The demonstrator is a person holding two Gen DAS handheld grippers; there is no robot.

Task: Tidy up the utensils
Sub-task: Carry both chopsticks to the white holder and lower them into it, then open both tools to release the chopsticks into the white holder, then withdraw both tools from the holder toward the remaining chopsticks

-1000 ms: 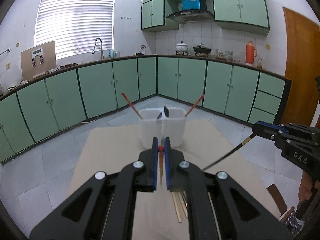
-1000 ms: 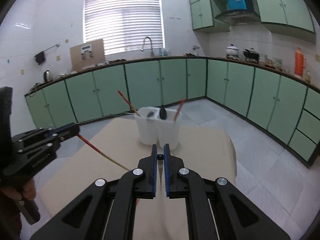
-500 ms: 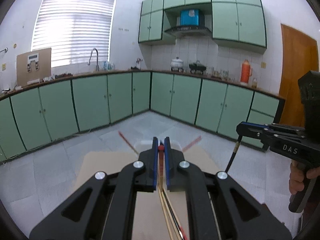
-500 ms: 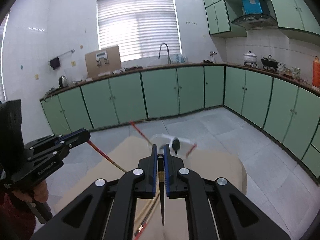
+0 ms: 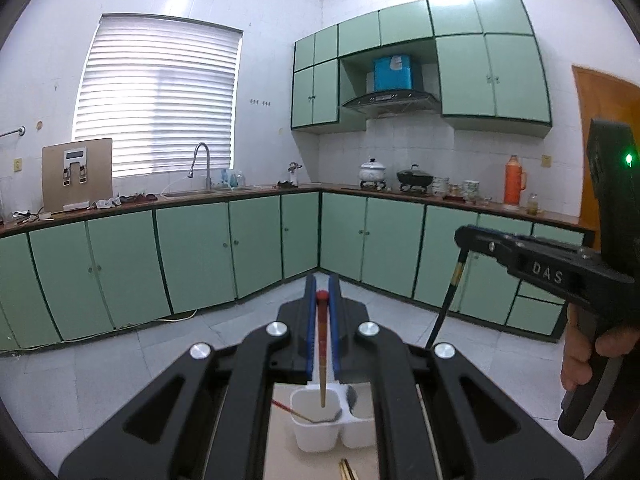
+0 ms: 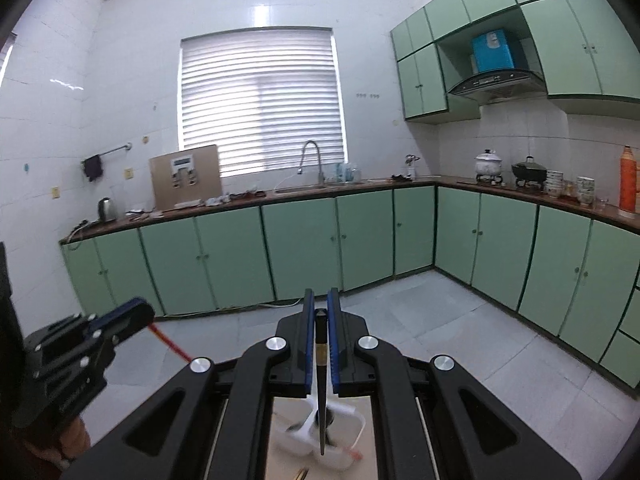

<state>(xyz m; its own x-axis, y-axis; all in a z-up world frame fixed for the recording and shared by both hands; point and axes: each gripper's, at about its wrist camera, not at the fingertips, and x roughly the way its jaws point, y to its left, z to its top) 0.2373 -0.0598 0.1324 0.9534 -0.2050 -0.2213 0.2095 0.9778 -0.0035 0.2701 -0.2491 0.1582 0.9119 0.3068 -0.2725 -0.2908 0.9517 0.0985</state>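
Observation:
My left gripper (image 5: 322, 280) is shut on a red chopstick (image 5: 322, 360) that hangs tip-down over the left compartment of a white two-compartment holder (image 5: 316, 438). That compartment holds another red chopstick and a spoon (image 5: 334, 416). My right gripper (image 6: 321, 294) is shut on a black chopstick (image 6: 321, 392), which hangs over the same holder (image 6: 356, 420), blurred in this view. Each gripper shows in the other's view: the right one (image 5: 464, 236) with its black chopstick (image 5: 446, 300), the left one (image 6: 138, 312) with its red chopstick (image 6: 172, 344).
The holder stands on a beige table (image 5: 280, 452), with loose wooden chopsticks (image 5: 346, 470) lying near its front. A person's hand (image 5: 580, 360) grips the right handle. Green cabinets (image 5: 200, 256) and a worktop line the far walls, across a tiled floor.
Both grippers have risen, each lifting its chopstick off the table. The holder, once ahead of the fingers, now lies below them, and both views look higher into the room.

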